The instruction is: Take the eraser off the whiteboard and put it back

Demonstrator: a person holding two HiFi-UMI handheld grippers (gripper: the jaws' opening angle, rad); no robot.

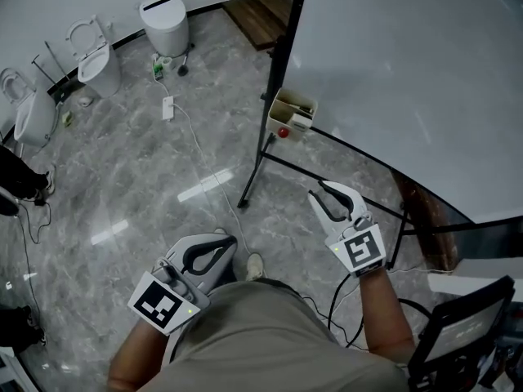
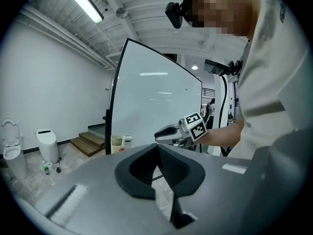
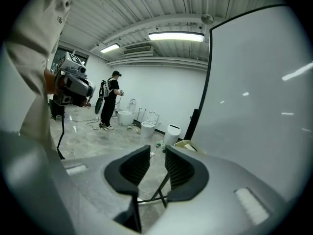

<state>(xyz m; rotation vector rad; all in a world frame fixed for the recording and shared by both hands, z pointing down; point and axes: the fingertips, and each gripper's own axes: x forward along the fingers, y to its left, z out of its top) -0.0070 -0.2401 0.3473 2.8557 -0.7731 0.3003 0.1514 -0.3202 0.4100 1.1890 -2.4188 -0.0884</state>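
Note:
The whiteboard [image 1: 409,80] fills the upper right of the head view and shows bare white; I see no eraser on its face. A cream box [image 1: 292,113] hangs at its lower left corner, holding a white block and a red thing; whether the block is the eraser I cannot tell. My right gripper [image 1: 319,190] hovers low in front of the board's stand, open, with nothing between its pads [image 3: 180,168]. My left gripper [image 1: 229,240] is near my body, shut and empty, its pads [image 2: 168,163] meeting at the tips. The left gripper view also shows the right gripper [image 2: 161,133] and the box [image 2: 121,142].
The board's black stand legs [image 1: 260,158] and crossbar reach out over the grey marble floor. Toilets [image 1: 98,60], a white bin [image 1: 163,23] and a floor cable [image 1: 196,145] lie at the far left. Wooden steps [image 1: 261,11] are behind. A dark chair [image 1: 466,325] stands at my right. A person [image 3: 110,104] stands far off.

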